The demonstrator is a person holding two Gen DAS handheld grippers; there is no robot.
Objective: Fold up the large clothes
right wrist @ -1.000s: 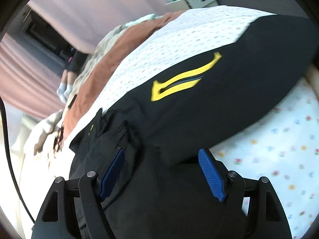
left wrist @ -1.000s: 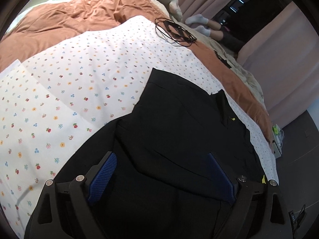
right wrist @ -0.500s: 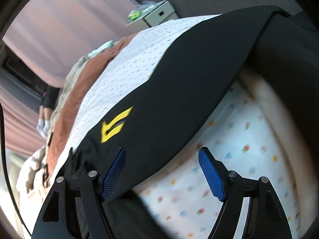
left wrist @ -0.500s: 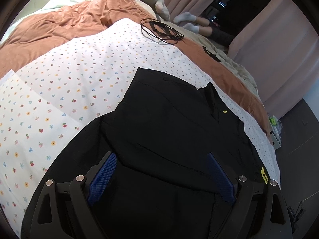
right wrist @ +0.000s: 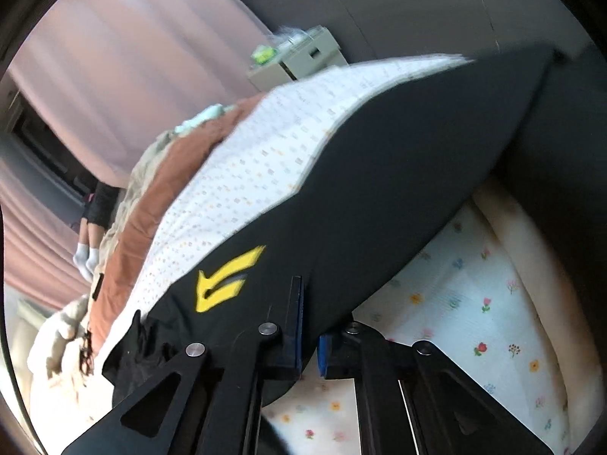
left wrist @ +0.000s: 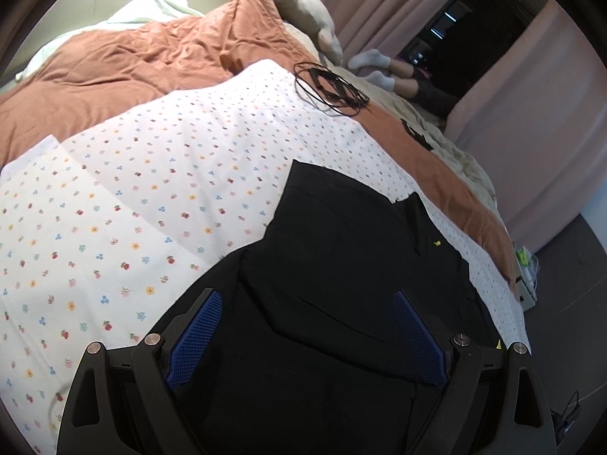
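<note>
A large black garment [left wrist: 341, 250] lies partly folded on a white flower-print sheet [left wrist: 151, 189] on the bed. My left gripper [left wrist: 303, 330] is open just above the garment's near part, holding nothing. In the right wrist view the same garment [right wrist: 379, 189] shows a yellow logo [right wrist: 224, 280] and stretches away towards the bed's edge. My right gripper [right wrist: 309, 341] is shut on the garment's near edge, the blue pads pinching the black cloth.
A rust-brown duvet [left wrist: 132, 60] and pillows lie at the bed's far side. A coil of black cable [left wrist: 330, 87] rests on the sheet. A person's socked feet [left wrist: 371, 64] lie beyond it. A small cabinet [right wrist: 299, 60] stands by pink curtains.
My right gripper has closed from wide open onto the garment's edge. My left gripper stayed open and shifted a little over the garment.
</note>
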